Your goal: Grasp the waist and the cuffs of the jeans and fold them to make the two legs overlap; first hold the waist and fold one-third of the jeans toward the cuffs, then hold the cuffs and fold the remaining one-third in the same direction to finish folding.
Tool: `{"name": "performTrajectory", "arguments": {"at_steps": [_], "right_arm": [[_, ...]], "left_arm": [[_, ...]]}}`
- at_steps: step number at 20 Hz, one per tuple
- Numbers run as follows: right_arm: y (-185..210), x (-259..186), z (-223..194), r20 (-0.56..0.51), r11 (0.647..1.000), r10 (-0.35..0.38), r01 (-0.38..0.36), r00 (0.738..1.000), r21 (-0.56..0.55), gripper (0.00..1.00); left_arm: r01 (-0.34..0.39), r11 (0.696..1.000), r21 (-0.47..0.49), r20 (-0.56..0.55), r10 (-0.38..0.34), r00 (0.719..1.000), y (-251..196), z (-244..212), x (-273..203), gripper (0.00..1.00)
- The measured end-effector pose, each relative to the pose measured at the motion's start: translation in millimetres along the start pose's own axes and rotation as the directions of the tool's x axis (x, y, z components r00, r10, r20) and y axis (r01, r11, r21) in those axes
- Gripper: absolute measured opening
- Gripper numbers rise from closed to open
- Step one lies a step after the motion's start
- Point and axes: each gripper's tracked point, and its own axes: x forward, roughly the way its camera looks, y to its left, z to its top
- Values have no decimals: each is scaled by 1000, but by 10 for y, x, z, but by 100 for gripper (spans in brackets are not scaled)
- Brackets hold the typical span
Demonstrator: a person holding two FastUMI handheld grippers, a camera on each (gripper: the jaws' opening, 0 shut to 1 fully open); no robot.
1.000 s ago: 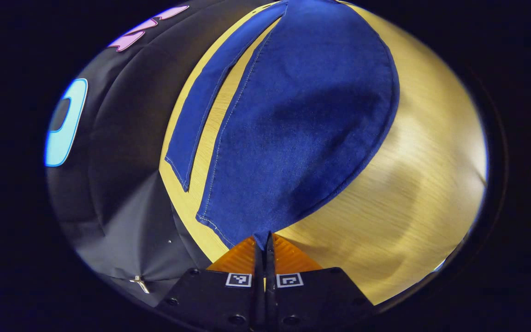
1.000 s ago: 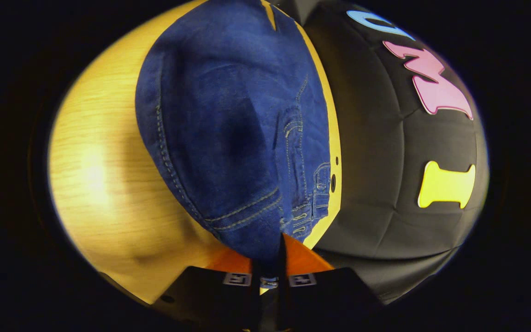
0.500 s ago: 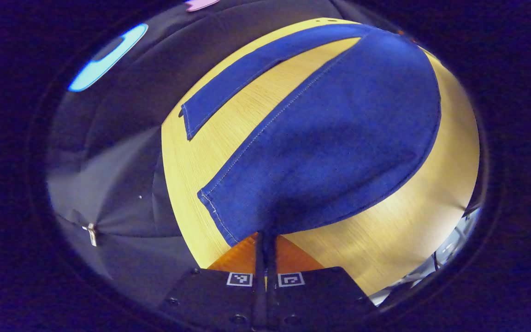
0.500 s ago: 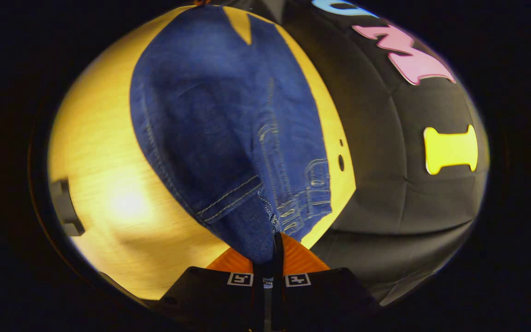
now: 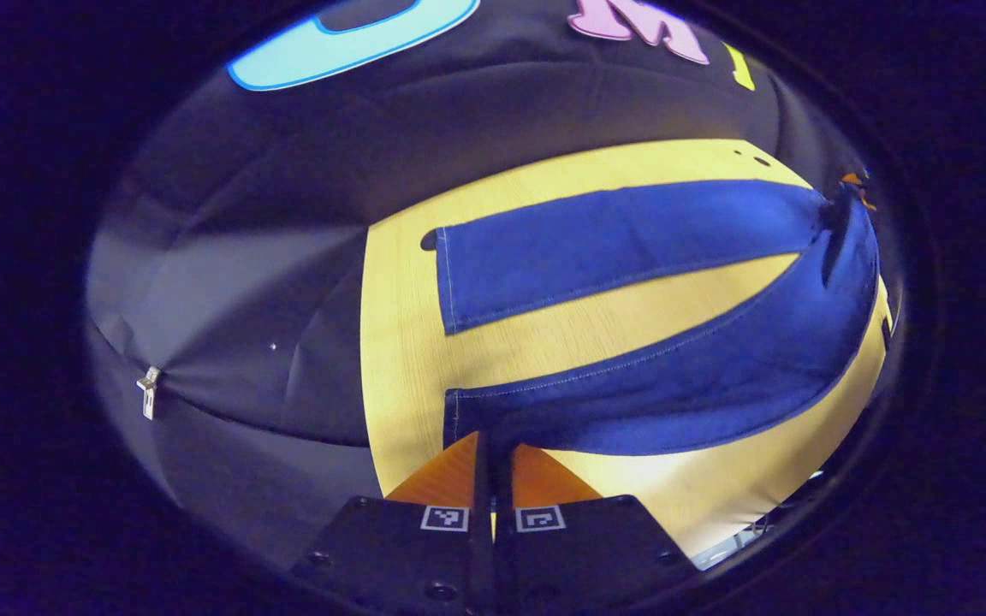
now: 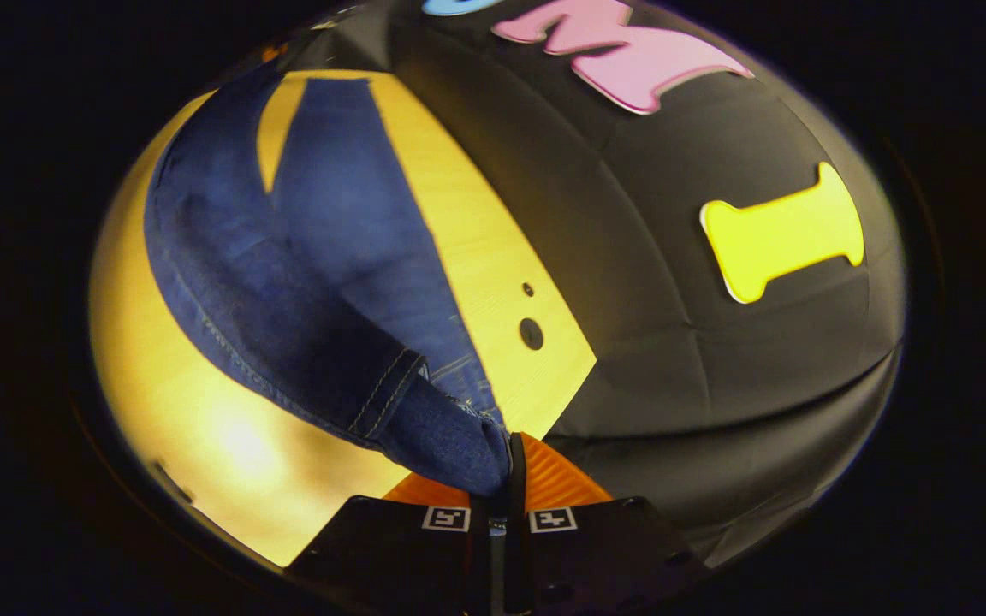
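Observation:
Blue jeans [image 5: 630,248] lie on a light wooden table [image 5: 399,359]. In the left gripper view one leg rests flat toward the wall, and the near leg [image 5: 715,376] is lifted by its cuff. My left gripper [image 5: 493,445] is shut on that cuff corner. In the right gripper view the waist end [image 6: 424,419] is raised off the table, and my right gripper [image 6: 510,453] is shut on the waistband. The lifted half of the jeans [image 6: 236,282] hangs between the two grippers, over the flat leg [image 6: 356,214].
The table's far edge [image 6: 493,257] meets the black cloth wall, with two small holes [image 6: 531,332] near that edge. A metal clip [image 5: 149,389] hangs on the cloth at the left. The table's near edge [image 5: 750,530] shows at lower right.
Both grippers rose and swung toward the wall, carrying the near leg and waist up and over. The far leg, earlier at the view's top, now lies across the middle.

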Motion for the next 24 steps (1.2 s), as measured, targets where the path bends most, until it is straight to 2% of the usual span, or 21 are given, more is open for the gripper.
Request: {"name": "performTrajectory", "arguments": {"at_steps": [2,5,6,7,11,12,14,16,17,19,20,22,24], "right_arm": [[-208,278,178,-14,993,0,1,1000,122,10],[-414,673,226,-86,948,6,22,996,318,10],[-460,836,200,-117,925,16,30,993,380,5],[-486,918,202,-132,901,23,37,991,431,10],[-687,1103,298,-166,769,39,76,985,635,10],[-706,1099,301,-168,743,48,78,985,665,14],[-685,993,236,-201,718,76,86,977,691,16],[-761,911,293,-169,683,62,81,984,726,53],[-770,832,338,-155,669,54,80,986,739,57],[-737,654,378,-135,637,17,93,991,765,86],[-744,503,417,-112,607,-4,91,994,789,100],[-815,178,412,-87,523,-77,114,993,844,100],[-908,-121,282,-98,451,-169,165,981,877,98]], "left_arm": [[4,999,-52,19,-3,1000,156,347,243,6],[-8,996,-83,-4,8,1000,251,688,720,5],[-5,995,-95,-14,4,1000,276,786,917,6],[-1,995,-100,-18,0,1000,298,884,1094,6],[1,987,-159,7,1,1000,358,1249,1570,6],[-10,983,-182,0,10,1000,380,1293,1666,7],[-32,983,-182,-4,32,999,388,1299,1743,10],[2,975,-223,26,4,1000,246,1337,1763,46],[18,969,-248,62,-3,998,196,1388,1726,64],[31,963,-268,152,10,988,124,1517,1534,100],[28,964,-264,204,28,979,114,1596,1392,96],[-18,963,-268,304,102,947,141,1644,1067,97],[-44,948,-315,372,166,913,27,1583,722,97]]}}
